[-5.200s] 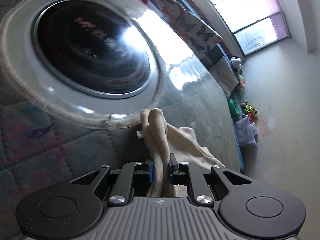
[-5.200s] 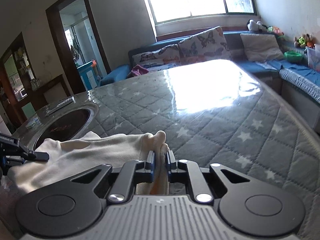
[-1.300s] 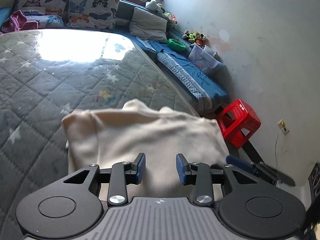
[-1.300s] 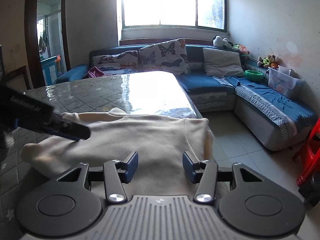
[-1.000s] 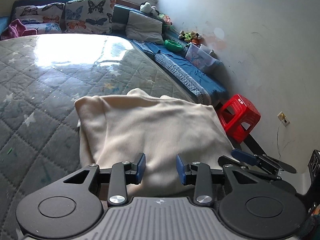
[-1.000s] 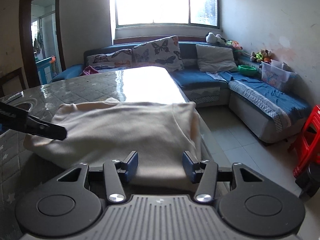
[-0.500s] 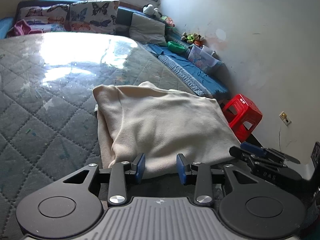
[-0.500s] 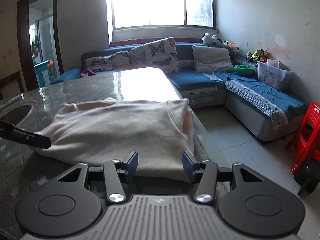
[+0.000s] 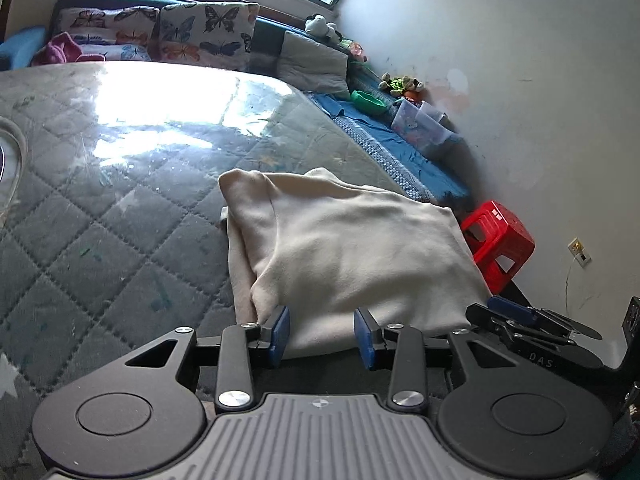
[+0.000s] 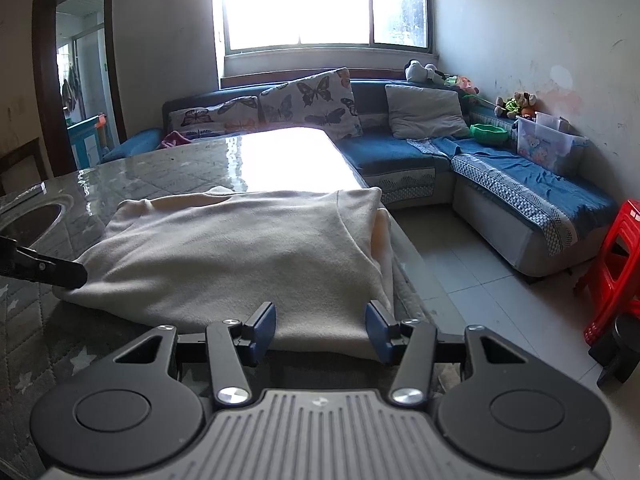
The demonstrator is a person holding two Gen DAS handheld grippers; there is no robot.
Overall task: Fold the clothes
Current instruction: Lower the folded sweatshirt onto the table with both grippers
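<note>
A cream garment [image 9: 344, 256] lies folded in a rough rectangle on the glass-topped table [image 9: 100, 216], near its right edge; it also shows in the right wrist view [image 10: 240, 256]. My left gripper [image 9: 322, 334] is open and empty at the garment's near edge. My right gripper [image 10: 320, 330] is open and empty, just short of the near edge at the garment's right end. The right gripper's fingers [image 9: 516, 312] show at the right of the left wrist view. The left gripper's finger [image 10: 44, 268] shows at the left of the right wrist view.
The table has a grey quilted star-pattern cloth under glass and a round inset [image 10: 32, 220] at the left. A red plastic stool [image 10: 616, 264] stands on the tiled floor to the right. A blue corner sofa [image 10: 520, 184] with butterfly cushions lies beyond.
Both grippers, shut on the garment five seconds ago, stand open and have drawn back toward the near edge over the last second. The garment lies flat and still.
</note>
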